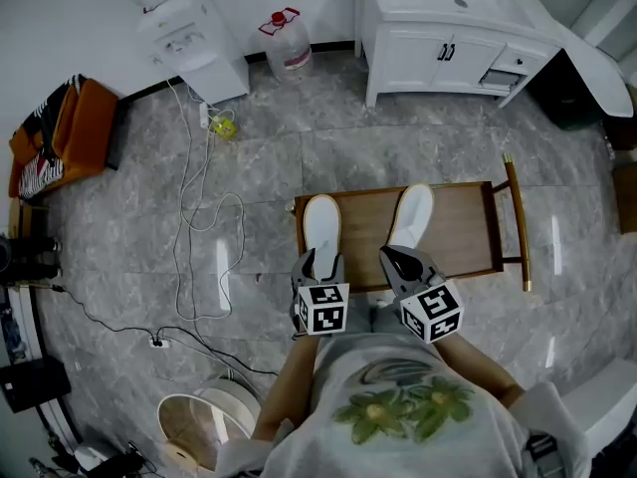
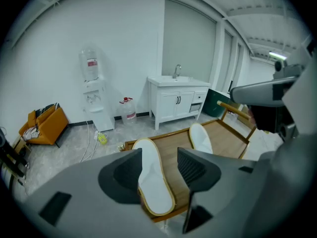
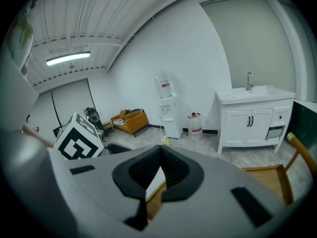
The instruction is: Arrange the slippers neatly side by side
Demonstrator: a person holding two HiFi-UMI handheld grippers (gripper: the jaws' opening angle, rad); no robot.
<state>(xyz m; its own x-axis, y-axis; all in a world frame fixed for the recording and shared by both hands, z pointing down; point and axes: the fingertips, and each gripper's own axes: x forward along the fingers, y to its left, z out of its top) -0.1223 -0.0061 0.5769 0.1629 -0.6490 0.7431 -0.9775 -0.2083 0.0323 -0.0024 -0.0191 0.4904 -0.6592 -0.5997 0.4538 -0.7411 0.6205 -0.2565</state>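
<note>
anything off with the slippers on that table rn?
The pair isn't neat. The right slipper lies slightly skewed, toe leaning right, and a bit farther up the wooden table than the left slipper, with a wide strip of bare wood between them. Nothing looks spilled or damaged.

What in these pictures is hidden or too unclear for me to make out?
- Head view: the heel ends of the left slipper and right slipper are covered by the left hand-held gripper and right hand-held gripper.
- Right gripper view: only a sliver of one slipper shows; the gripper's body hides the rest.
- Head view: the water bottle label is too small to read.
</note>
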